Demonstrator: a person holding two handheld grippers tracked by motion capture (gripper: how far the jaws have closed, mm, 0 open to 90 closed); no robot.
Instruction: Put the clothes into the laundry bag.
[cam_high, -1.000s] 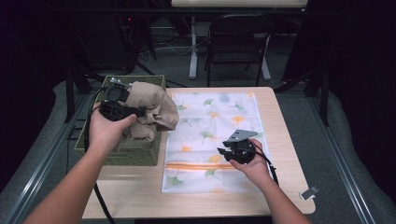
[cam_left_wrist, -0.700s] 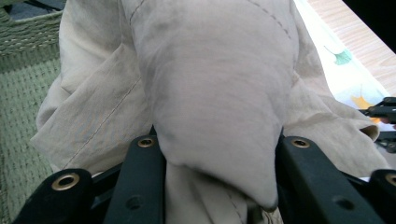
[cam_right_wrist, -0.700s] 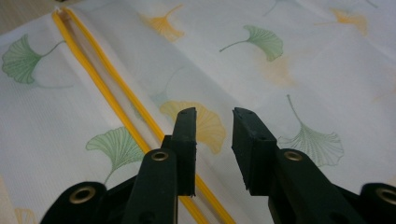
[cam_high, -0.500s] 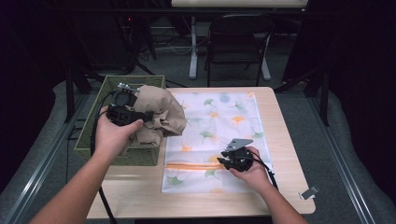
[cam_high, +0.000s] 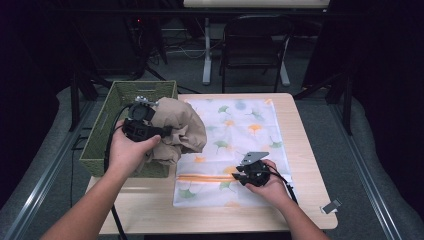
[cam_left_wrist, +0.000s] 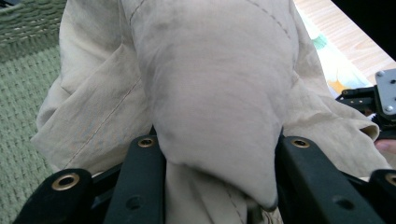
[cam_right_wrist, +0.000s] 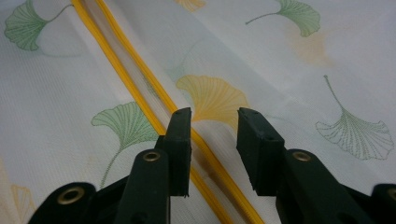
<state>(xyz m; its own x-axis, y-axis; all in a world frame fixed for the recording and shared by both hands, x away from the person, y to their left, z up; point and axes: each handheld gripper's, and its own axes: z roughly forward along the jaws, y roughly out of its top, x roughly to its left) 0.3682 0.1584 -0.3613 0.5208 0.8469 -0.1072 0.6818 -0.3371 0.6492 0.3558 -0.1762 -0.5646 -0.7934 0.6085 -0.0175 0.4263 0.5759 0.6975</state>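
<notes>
Cloth: we see the beige garment (cam_high: 180, 131) bunched in soft folds with stitched seams, hanging over the right rim of the basket (cam_high: 105, 145) and partly over the bag's near-left corner.
Left claw: our left claw (cam_left_wrist: 215, 177) is clamped on a thick fold of the garment, the fabric bulging out between the black jaws.
Right claw: our right claw (cam_right_wrist: 214, 144) has its jaws parted, and they have just been widening; they sit low over the bag with the zipper (cam_right_wrist: 140, 88) running between them, nothing pinched.
Bag: we see the mesh laundry bag (cam_high: 250, 130) lying flat on the worktop (cam_high: 310, 165), a fine white weave printed with green and yellow ginkgo leaves; the orange-yellow zipper crosses it near our edge.
Basket: woven green, square-walled, at the worktop's left edge.
Room: bare wood lies along the right and near edges; a small clip (cam_high: 331, 205) sits at the right corner.
</notes>
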